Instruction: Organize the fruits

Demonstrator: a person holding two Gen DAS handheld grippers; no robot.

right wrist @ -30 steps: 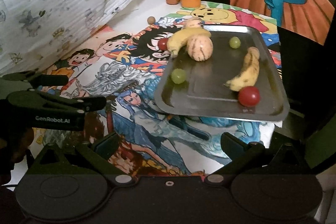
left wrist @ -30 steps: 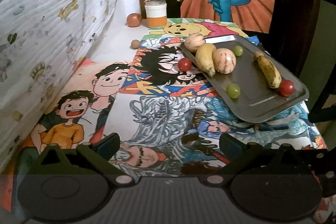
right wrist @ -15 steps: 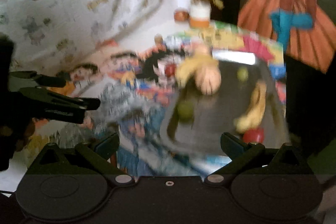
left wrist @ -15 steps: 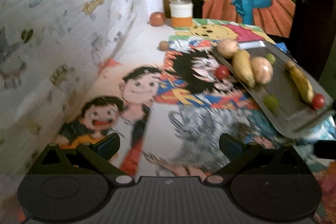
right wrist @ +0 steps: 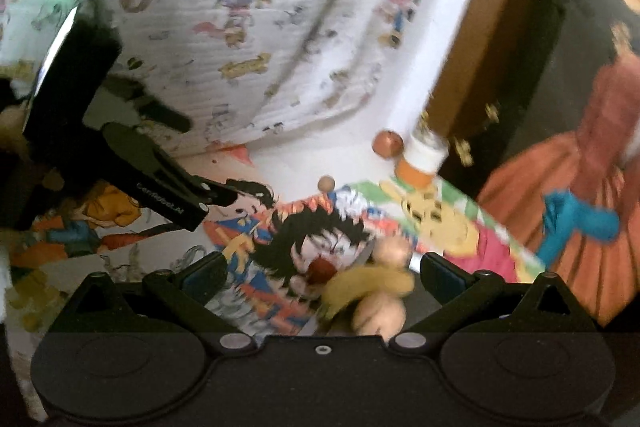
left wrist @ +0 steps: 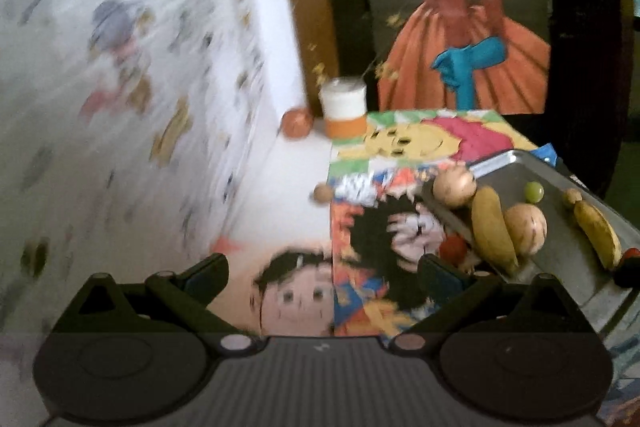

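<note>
**Fruit on and beside the tray, both tongs wide open**

Desk (left wrist: 296, 187) first: we see it covered by a cartoon-print cloth (left wrist: 400, 147), with a patterned curtain (left wrist: 120, 67) hanging along its left side. On its right part lies a grey metal tray (left wrist: 568, 251). Our left tongs (left wrist: 322, 273) hover above the cloth with both fingers spread wide and nothing between them. Our right tongs (right wrist: 322, 273) are likewise spread and empty, hanging above the tray's near-left corner, though that view is blurred.

On the tray we make out a yellow banana (left wrist: 492, 231) touching a round tan fruit (left wrist: 525, 229), a second banana (left wrist: 598, 231) further right, and a green grape (left wrist: 534, 191) behind them. A pale round fruit (left wrist: 454, 185) sits at the tray's far-left corner. A red tomato (left wrist: 452, 249) lies on the cloth just beside the tray's left edge.

At the back of the desk stands a white-and-orange jar (left wrist: 345, 107), with a reddish fruit (left wrist: 297, 122) just beside it. A small brown ball (left wrist: 322, 193) lies on bare desk at the cloth's left border.
</note>
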